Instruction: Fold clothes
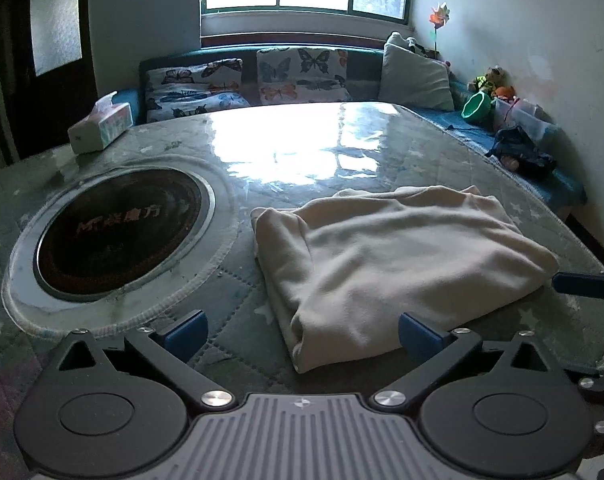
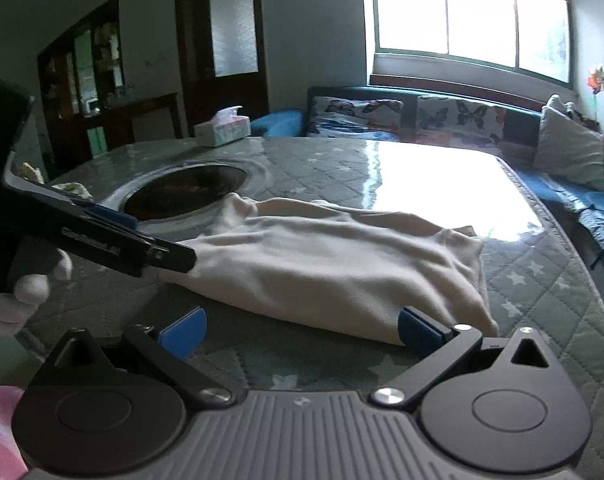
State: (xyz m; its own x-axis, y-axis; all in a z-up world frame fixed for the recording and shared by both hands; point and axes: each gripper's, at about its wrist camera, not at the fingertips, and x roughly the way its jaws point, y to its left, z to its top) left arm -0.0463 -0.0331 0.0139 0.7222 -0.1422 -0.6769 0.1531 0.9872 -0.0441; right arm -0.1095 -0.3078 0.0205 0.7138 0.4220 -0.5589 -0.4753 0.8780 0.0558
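Through my left wrist camera I am looking at the cream garment (image 1: 393,264), lying folded into a thick bundle on the quilted bench (image 1: 238,320), just to the right of the round dark hotplate (image 1: 118,232). My left hand-held gripper (image 1: 302,330) is standing spread wide with nothing between its blue pads, the right pad just beside the garment's near edge.

Through my right wrist camera I am seeing the garment (image 2: 341,264) from its other side, the hotplate (image 2: 186,196) lying beyond its far left corner. My right hand-held gripper (image 2: 302,330) is spread too, pinching nothing. The cloth is looking soft, light and floppy, so I am judging a layered corner or the near folded edge the best hold.
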